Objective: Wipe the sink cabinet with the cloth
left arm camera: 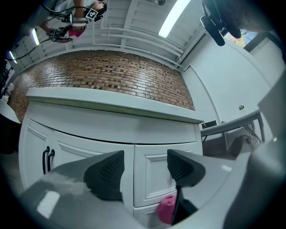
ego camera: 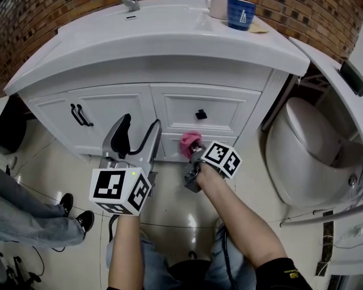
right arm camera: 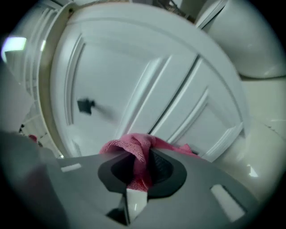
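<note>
Right gripper [right arm camera: 140,172] clenched on cloth [right arm camera: 133,145] against sink cabinet [ego camera: 113,107] bottom drawer [ego camera: 171,145]; left gripper [left arm camera: 145,167] released, empty. Wiping underway, doors probably remain.

**Counter and floor**

The white counter [ego camera: 170,39] carries 1 blue cup [ego camera: 240,13], a white vessel [ego camera: 218,8] just beside it, and what may be a tan card [ego camera: 260,27]. On the glossy floor [ego camera: 170,201] stand the cabinet [ego camera: 113,107] and a toilet [ego camera: 306,153].

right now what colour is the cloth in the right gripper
Pink. The cloth shows best in the right gripper view.
</note>
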`<move>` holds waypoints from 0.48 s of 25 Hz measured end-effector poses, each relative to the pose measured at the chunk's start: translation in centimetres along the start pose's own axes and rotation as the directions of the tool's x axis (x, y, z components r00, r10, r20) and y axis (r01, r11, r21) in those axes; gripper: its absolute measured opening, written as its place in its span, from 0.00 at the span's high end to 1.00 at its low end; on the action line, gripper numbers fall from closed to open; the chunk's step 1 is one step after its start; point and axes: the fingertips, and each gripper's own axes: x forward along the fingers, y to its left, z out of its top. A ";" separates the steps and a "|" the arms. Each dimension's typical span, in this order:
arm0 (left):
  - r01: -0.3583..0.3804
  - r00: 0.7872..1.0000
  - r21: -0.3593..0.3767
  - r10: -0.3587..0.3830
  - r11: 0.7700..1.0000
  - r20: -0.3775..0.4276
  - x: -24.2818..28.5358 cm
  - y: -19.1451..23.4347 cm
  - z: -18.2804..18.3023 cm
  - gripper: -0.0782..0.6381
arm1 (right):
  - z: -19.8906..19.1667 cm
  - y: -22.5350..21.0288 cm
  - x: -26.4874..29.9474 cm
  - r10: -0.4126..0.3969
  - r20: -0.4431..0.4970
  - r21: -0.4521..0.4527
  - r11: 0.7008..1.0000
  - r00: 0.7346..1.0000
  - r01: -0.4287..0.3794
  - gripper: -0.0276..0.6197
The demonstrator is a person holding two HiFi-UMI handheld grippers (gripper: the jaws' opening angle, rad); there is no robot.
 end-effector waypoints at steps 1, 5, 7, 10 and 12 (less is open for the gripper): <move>-0.005 1.000 0.001 0.005 1.000 -0.003 0.1 0.2 -0.1 0.47 | -2.3 1.7 1.6 0.060 -0.055 -0.032 0.998 0.997 -0.061 0.88; -0.015 0.999 0.033 0.016 0.999 -0.033 0.5 0.4 -0.8 0.47 | -10.0 4.6 5.9 0.155 -0.205 -0.063 0.983 0.966 -0.172 0.88; -0.020 0.999 0.053 0.023 0.998 -0.046 0.6 0.7 -0.9 0.47 | -10.8 4.5 6.9 0.158 -0.199 -0.023 0.986 0.967 -0.166 0.88; -0.021 0.999 0.051 0.024 0.998 -0.047 0.9 0.8 -1.0 0.47 | -9.1 3.8 7.1 0.164 -0.168 0.014 0.986 0.972 -0.165 0.88; -0.016 0.999 0.043 0.018 0.999 -0.045 1.1 0.7 -1.0 0.47 | -8.2 3.4 6.6 0.152 -0.173 0.012 0.988 0.973 -0.152 0.88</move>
